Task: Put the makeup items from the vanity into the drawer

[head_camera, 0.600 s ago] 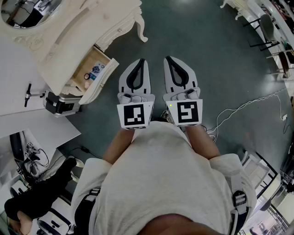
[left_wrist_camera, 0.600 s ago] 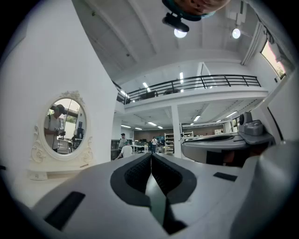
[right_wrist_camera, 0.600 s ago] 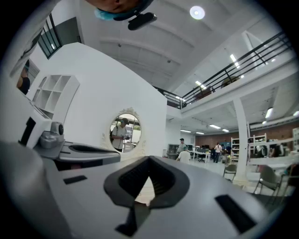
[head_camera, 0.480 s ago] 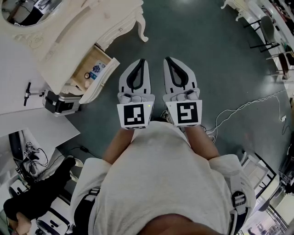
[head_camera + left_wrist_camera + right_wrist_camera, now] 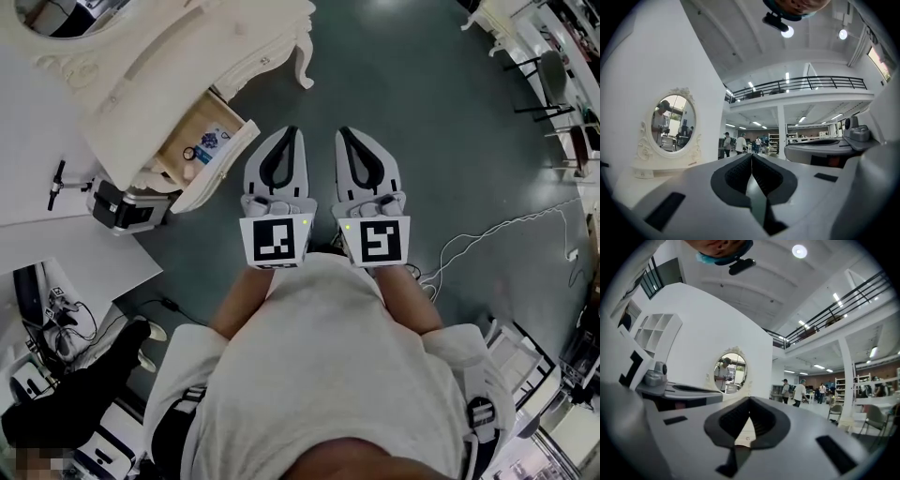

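The cream vanity [image 5: 159, 66] stands at the upper left in the head view, its wooden drawer [image 5: 178, 141] pulled open. Inside lie a blue-and-white packet [image 5: 217, 145] and a small dark ring-shaped item [image 5: 190, 153]. My left gripper [image 5: 291, 132] and right gripper [image 5: 343, 132] are held side by side above the floor, right of the drawer, both shut and empty. In the left gripper view the gripper's tip [image 5: 751, 156] points level, with the oval mirror [image 5: 672, 124] to its left. The right gripper view shows its shut tip [image 5: 749, 401] below the same mirror [image 5: 731, 372].
A black case [image 5: 127, 208] sits on the floor under the vanity. White cables [image 5: 487, 230] trail over the dark floor at right. Chairs [image 5: 553, 84] stand at the top right. A person in black [image 5: 75, 394] is at the bottom left. People walk in the far hall [image 5: 799, 392].
The vanity and its open drawer now sit a little lower and further right in the head view. Both grippers stay shut, side by side in front of me.
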Tool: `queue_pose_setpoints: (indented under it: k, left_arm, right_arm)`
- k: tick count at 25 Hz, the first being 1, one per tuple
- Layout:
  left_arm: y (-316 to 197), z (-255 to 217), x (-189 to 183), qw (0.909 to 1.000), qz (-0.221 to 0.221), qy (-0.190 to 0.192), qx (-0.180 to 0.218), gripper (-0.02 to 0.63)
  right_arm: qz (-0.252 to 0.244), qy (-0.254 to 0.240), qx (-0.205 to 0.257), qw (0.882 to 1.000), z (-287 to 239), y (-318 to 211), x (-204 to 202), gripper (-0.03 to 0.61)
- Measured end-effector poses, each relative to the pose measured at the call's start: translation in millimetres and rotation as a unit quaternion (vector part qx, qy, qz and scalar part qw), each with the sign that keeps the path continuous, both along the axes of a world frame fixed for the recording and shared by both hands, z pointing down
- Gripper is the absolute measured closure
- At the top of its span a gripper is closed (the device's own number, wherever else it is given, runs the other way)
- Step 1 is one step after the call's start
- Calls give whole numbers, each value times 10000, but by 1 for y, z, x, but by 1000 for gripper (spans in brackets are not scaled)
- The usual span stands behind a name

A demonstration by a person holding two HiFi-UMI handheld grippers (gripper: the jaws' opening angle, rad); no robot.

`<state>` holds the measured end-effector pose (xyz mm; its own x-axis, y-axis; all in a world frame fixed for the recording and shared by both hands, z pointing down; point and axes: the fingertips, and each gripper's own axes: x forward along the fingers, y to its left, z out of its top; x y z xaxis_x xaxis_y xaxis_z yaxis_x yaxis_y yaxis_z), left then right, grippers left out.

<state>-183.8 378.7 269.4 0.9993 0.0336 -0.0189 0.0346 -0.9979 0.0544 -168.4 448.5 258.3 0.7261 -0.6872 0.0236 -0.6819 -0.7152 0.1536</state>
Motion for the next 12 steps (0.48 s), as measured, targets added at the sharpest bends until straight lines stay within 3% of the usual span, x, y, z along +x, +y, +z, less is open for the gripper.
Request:
queue_pose_setpoints:
  k: [12]
  left_arm:
    - [-62, 20, -5, 9998, -41, -164, -98, 607]
  right_arm:
    - [6, -181, -170, 9997, 22, -55, -2, 565]
